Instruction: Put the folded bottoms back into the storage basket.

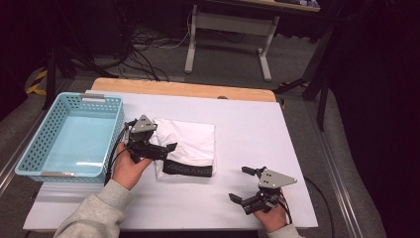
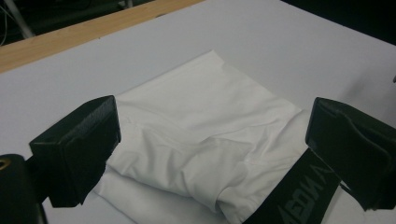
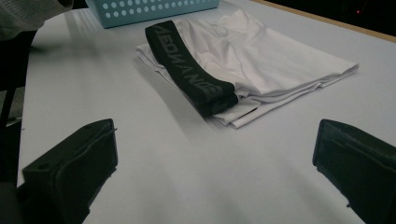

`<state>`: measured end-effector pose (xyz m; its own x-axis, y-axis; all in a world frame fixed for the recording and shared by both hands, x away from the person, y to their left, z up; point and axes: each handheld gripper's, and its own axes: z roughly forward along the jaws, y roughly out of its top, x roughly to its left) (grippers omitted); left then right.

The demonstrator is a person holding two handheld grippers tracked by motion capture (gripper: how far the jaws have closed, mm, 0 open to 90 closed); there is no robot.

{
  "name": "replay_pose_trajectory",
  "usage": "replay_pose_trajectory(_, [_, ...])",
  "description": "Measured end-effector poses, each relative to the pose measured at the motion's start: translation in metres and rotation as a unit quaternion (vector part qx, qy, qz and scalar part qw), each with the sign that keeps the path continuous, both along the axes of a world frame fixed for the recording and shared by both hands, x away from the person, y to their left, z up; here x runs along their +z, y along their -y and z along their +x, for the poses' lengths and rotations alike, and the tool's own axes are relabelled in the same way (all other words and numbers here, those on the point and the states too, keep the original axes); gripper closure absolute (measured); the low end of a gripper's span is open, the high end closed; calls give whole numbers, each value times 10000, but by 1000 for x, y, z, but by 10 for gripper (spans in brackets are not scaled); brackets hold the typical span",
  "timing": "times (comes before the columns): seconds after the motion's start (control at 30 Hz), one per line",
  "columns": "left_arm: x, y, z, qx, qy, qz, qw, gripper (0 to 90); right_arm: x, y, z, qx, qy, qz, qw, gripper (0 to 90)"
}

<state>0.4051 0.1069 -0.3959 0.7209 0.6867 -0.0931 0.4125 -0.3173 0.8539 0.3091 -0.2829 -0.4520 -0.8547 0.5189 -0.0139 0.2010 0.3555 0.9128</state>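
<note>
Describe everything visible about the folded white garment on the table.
The folded white garment looks like soft, thin cotton underwear, folded into a flat, layered near-square with slight creases. A black waistband with grey lettering runs along the edge nearest the person. It lies flat on the white table, right of the blue basket and apart from it. The left gripper hovers open at its left edge; contact cannot be told.

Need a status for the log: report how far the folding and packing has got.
Done: the white folded garment with black waistband lies folded on the table. In hand: the open left gripper hovers at its edge; the right gripper waits open. Left: grasp it, place it in the light blue plastic basket.
</note>
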Motion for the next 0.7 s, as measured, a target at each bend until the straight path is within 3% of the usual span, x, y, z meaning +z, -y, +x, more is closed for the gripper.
replay_pose_trajectory(0.3, [-1, 4, 6, 212, 114, 265, 9994, 19, 0, 0, 0, 20, 11, -2, 10000, 7])
replay_pose_trajectory(0.47, [0, 6, 9, 307, 214, 257, 9990, 12, 0, 0, 0, 27, -2, 17, 10000, 7])
replay_pose_trajectory(0.7, [-2, 6, 17, 560, 60, 226, 9982, 16, 0, 0, -1, 42, 5, 13, 10000, 7])
